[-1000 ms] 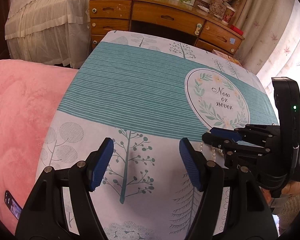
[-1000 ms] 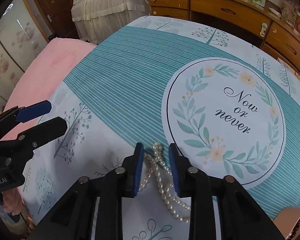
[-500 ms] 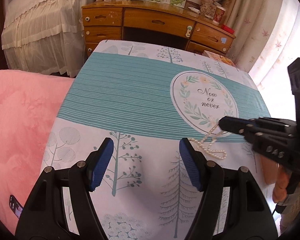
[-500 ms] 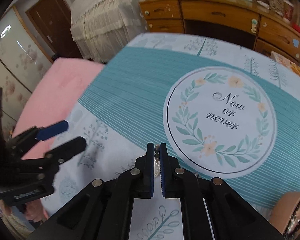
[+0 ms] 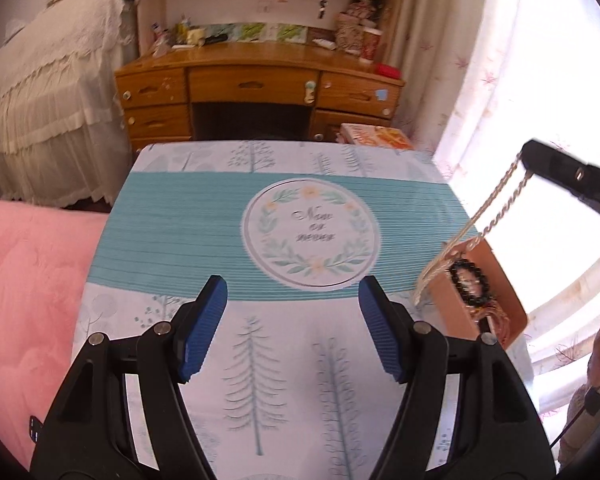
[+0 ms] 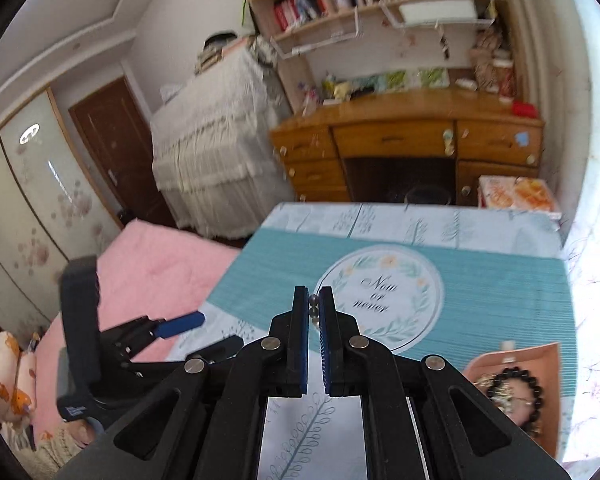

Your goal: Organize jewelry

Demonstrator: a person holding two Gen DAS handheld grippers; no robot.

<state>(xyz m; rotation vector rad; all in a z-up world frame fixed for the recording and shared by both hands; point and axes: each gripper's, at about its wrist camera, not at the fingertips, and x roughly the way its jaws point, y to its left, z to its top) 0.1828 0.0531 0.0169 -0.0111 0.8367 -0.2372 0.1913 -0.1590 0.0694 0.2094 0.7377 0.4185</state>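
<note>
overhead, right gripper [image 6: 313, 308] fingers pinch the pearl necklace [image 5: 496, 208] by a bead or two, so the doubled strand hangs free instead of bunching. its lower end dangles at the rim of the open tan jewelry box [image 5: 496, 272] on the printed bedspread [image 5: 204, 216], just beside a black bead bracelet [image 5: 470, 282] already inside; likely lowering in next. left gripper [image 5: 292, 328] hovers empty, fingers wide apart, over the tree print.
</note>
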